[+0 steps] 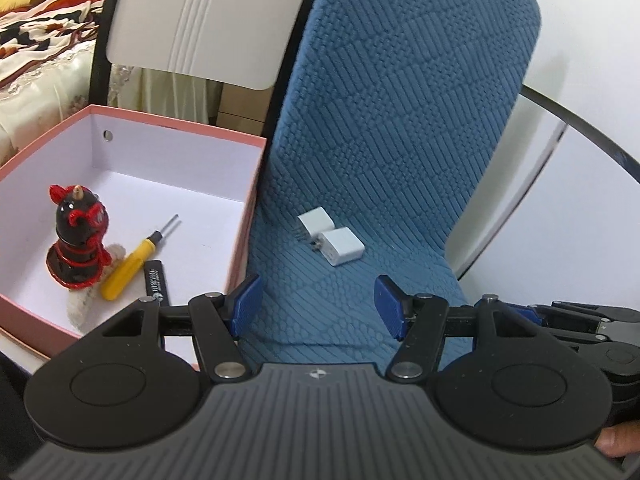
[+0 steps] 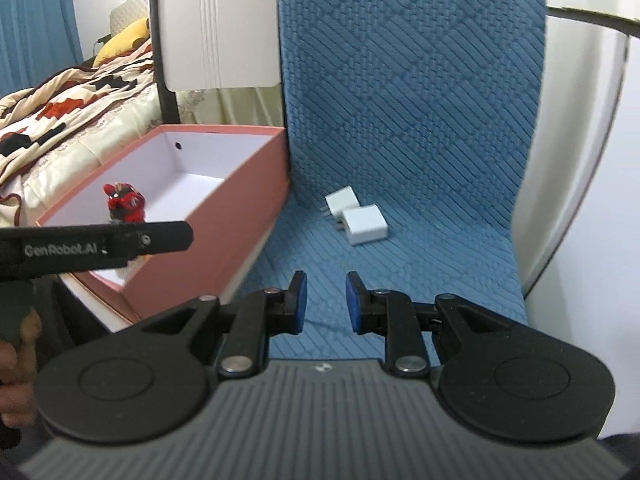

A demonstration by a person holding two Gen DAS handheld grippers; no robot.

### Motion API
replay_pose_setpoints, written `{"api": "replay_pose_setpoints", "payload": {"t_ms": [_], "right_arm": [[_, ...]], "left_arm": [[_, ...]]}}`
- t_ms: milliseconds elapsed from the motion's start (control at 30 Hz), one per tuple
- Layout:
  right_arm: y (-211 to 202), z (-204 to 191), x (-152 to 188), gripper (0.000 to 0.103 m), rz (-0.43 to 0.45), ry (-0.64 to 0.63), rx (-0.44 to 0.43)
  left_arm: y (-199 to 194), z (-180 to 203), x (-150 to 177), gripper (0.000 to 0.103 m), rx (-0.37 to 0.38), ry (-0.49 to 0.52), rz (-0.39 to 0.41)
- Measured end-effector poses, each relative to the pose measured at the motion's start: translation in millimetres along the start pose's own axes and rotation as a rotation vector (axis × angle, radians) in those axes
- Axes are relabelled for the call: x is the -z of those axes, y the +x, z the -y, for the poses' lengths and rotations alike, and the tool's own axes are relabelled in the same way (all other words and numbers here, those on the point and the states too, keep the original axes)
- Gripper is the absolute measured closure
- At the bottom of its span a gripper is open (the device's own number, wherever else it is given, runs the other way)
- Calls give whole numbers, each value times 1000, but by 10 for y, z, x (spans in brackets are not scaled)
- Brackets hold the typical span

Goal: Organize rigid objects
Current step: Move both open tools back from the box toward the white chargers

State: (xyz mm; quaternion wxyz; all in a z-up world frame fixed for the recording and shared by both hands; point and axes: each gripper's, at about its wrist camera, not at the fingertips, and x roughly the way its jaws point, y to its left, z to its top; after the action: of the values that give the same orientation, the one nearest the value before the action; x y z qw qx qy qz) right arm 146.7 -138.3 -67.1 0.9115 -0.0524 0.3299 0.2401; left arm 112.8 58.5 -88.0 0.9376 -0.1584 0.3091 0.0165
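Note:
Two white plug adapters (image 1: pixel 331 233) lie side by side on the blue chair cushion (image 1: pixel 360 160), also in the right wrist view (image 2: pixel 357 219). A pink box (image 1: pixel 132 120) stands left of the cushion and holds a black-and-red figurine (image 1: pixel 78 236), a yellow-handled screwdriver (image 1: pixel 130 258) and a black flat tool (image 1: pixel 158 282). My left gripper (image 1: pixel 318 306) is open and empty, near the cushion's front, short of the adapters. My right gripper (image 2: pixel 326 302) is open with a narrower gap, empty, also short of the adapters. The figurine (image 2: pixel 124 202) shows in the box (image 2: pixel 224 200) in the right wrist view.
The chair's white back and black frame (image 1: pixel 580 128) curve round the right side. A second white chair back (image 1: pixel 200 20) stands behind the box. A bed with a patterned quilt (image 2: pixel 72 112) lies at the left. The left gripper's body (image 2: pixel 96 244) crosses before the box.

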Motion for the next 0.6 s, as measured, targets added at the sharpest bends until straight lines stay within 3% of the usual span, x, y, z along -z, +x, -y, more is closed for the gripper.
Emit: {"api": "replay_pose_setpoints", "payload": {"t_ms": [600], "right_arm": [[-7,263,253,79,6,60,50]], "left_arm": [[119,214,61,36,32,58,-11]]}}
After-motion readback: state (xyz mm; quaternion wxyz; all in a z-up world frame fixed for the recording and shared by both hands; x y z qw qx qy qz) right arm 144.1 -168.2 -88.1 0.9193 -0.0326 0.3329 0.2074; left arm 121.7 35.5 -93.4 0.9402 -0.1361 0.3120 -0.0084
